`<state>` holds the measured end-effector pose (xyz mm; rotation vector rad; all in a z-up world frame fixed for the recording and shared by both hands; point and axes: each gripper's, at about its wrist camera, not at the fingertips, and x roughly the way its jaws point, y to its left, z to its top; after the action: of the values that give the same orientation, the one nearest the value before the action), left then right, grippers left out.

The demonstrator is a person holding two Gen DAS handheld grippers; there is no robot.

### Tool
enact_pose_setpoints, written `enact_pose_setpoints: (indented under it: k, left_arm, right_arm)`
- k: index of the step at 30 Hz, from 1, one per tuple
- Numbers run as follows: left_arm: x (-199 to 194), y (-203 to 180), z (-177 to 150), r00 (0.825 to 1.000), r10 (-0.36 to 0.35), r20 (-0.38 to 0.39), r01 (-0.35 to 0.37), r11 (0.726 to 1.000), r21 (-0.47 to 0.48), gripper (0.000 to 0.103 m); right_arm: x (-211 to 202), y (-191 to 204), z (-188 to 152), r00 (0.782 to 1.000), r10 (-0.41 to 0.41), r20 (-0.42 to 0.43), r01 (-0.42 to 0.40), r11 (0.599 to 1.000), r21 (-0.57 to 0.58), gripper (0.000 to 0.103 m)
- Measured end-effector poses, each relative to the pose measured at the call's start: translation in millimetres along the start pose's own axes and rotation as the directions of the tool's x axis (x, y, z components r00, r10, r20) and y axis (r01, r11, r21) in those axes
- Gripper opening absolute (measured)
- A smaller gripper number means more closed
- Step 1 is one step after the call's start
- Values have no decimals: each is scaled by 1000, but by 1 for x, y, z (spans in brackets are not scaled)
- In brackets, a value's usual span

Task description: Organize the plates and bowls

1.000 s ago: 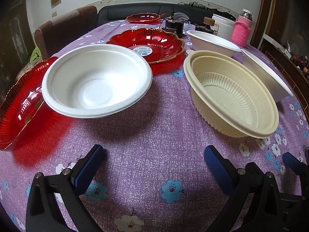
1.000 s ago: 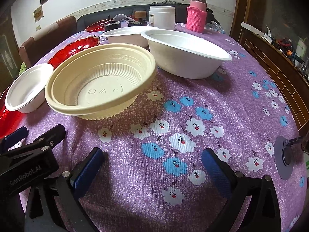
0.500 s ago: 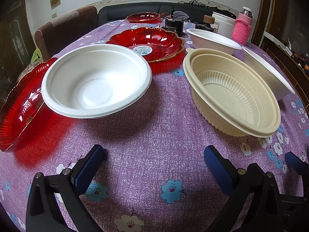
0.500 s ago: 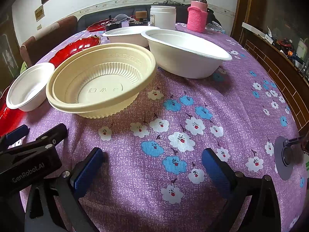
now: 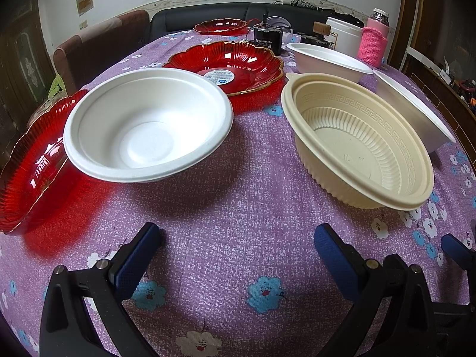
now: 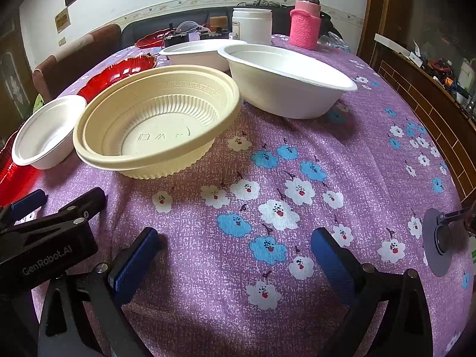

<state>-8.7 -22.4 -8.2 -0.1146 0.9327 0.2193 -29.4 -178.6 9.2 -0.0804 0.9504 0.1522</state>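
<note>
Nothing stacked yet: red plate (image 5: 26, 163) at counter's left edge, white bowl (image 5: 148, 125) overlapping it, cream bowl (image 5: 357, 139) mid-counter, larger white bowl (image 6: 288, 80) rightward. Left claw (image 5: 238, 255) and right claw (image 6: 235, 255) spread wide, empty, at near edge.

Purple floral table (image 5: 238, 208) carrying bowls (image 5: 148, 125), red plates (image 5: 232, 65)

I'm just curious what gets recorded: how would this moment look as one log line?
left gripper: open, empty | right gripper: open, empty | cream bowl, white bowl: on tablecloth, untouched | stacking: not started
</note>
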Motion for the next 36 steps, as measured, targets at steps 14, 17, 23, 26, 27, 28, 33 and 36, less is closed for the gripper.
enact_pose_setpoints:
  k: [14,17,23,26,27,28,33,36]
  left_arm:
    - [0,0,0,1000,0,0,0,1000,0,103]
    - [0,0,0,1000,0,0,0,1000,0,103]
    - [0,0,0,1000,0,0,0,1000,0,103]
    - [0,0,0,1000,2,0,-2,1000,2,103]
    - [0,-1,0,1000,3,0,-3,1000,1,103]
    - [0,0,0,1000,3,-1,-3,1000,0,103]
    - [0,-2,0,999,7,-44,-7,1000,-2,103]
    - [-1,-3,1,997,-14,-80,17,999,40,103]
  right_arm:
    - [0,0,0,1000,-10,5,10,1000,6,102]
    - [0,0,0,1000,-10,6,10,1000,5,102]
    - [0,0,0,1000,-10,5,10,1000,5,102]
    - [0,0,0,1000,-10,5,10,1000,5,102]
    - [0,0,0,1000,-10,5,10,1000,5,102]
    - [0,0,0,1000,-10,5,9,1000,6,102]
    - [0,1,2,999,-19,-43,20,1000,21,102]
    - [-2,3,1,997,-14,-81,15,1000,11,102]
